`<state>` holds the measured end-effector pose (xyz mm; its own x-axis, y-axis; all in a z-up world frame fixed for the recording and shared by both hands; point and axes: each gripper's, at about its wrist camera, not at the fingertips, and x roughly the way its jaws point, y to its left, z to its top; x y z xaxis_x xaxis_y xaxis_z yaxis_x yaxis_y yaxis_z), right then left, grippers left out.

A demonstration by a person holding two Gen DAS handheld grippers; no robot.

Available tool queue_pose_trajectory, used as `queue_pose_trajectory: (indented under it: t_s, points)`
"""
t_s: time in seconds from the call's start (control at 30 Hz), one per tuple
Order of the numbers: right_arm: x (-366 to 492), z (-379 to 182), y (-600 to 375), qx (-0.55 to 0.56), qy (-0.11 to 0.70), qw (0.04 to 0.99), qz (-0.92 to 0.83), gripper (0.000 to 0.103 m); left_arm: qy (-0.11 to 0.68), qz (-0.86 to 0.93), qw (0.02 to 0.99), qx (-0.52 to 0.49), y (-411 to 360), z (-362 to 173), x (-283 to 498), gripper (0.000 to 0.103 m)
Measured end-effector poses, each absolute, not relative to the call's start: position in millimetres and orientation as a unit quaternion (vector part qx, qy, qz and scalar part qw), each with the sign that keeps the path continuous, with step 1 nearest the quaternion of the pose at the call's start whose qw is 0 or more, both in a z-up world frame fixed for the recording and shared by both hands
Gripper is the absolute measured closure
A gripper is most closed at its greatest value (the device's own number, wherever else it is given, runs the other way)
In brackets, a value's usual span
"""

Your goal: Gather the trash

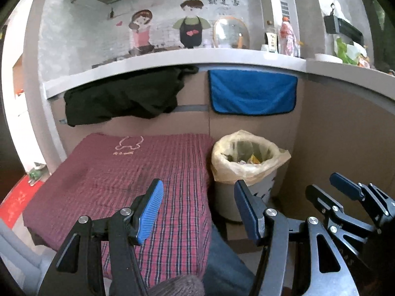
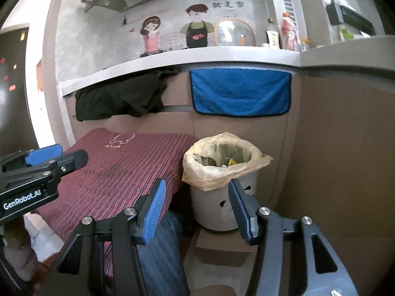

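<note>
Two spread grippers, left gripper [image 1: 198, 208], right gripper [image 2: 195, 209], "GenRobot.AI" on left, lined trash bin [image 2: 223, 192] ahead.

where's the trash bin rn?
In both wrist views the trash bin stands right of centre, on a cardboard box, beside the red plaid cloth and below the blue towel.

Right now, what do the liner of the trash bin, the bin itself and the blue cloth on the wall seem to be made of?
Liner: thin yellowish plastic film, likely; it is translucent and crinkled over the rim. Trash bin: probably matte grey plastic; smooth wall with small cut-out holes. Blue cloth: soft towel fabric, perhaps microfibre; fuzzy surface, dark stitched edge.
</note>
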<state>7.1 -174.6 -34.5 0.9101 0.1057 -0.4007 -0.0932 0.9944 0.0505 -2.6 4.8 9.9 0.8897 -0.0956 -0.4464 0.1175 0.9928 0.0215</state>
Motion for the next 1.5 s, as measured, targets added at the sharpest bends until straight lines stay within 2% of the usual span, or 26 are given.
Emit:
queue_pose_trajectory:
  t_s: [0.3,1.5]
  points:
    - [-18.1,-23.9,-171.7,0.003,0.152,0.988,0.037,0.053,0.213,-0.058,0.975,0.027,7.3,13.9,-13.1,0.043]
    - [-14.3,-25.9,-174.3,0.013,0.156,0.987,0.047,0.052,0.200,-0.053,0.978,0.024,5.1,21.1,-11.3,0.043]
